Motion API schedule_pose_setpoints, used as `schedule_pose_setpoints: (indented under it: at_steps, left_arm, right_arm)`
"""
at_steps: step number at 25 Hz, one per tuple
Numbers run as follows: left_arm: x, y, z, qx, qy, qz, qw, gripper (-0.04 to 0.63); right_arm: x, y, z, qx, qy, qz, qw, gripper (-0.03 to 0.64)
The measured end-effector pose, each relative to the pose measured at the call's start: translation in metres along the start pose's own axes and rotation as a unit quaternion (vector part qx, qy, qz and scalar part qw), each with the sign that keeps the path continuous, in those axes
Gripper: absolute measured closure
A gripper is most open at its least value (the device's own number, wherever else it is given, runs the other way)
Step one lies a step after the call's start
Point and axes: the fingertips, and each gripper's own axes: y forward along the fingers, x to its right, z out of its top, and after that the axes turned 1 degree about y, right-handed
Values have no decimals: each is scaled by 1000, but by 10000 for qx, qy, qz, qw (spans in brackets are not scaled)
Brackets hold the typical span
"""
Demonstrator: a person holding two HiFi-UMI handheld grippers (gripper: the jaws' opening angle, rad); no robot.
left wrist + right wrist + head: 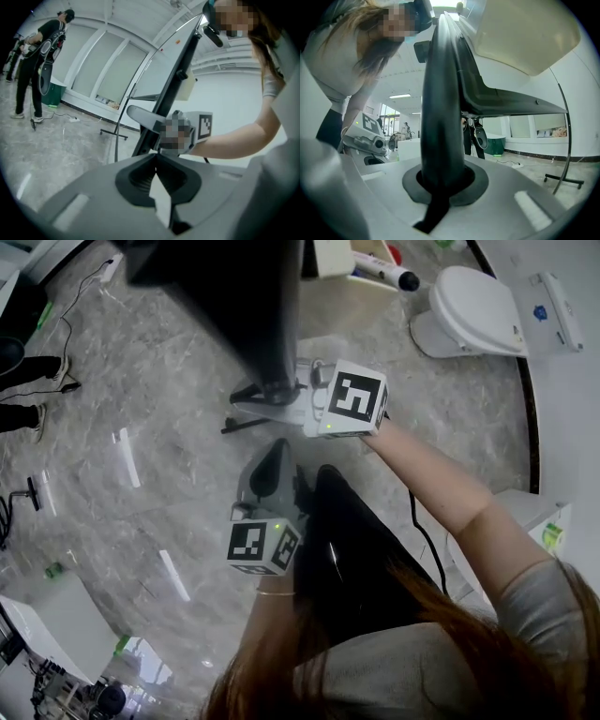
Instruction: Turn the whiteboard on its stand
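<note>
The whiteboard (234, 296) is a dark slab at the head view's upper centre. Only the right gripper view shows the right gripper (440, 185) clamped on its black edge. The left gripper view shows the left gripper (156, 158) pinched together, empty. A marker (386, 271) lies at the head view's upper right.

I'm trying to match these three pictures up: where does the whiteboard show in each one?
Head view: whiteboard, dark slab at top centre, seen from above.
Left gripper view: its dark edge slants from top right down to centre.
Right gripper view: its dark edge rises up the middle, clamped in the right gripper.
Shared landmark: the cream box beside that edge.
</note>
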Motion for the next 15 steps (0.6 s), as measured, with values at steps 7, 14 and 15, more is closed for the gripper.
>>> schedule_pose_setpoints:
  at_steps: [7,14,15]
  left_arm:
    - [32,-33,-25,-34,12,-394,9992,594]
    - [69,-94,-59,-386,214,-779,9960,594]
    - [70,-103,-65,-444,225,-817,9954,594]
  right_arm:
    - [-29,1,-13,-276,16,-113,9996,614]
    - [-69,-11,-13,-200,6,-220,9996,611]
    - [-76,-10,-14,-204,6,-227,9995,611]
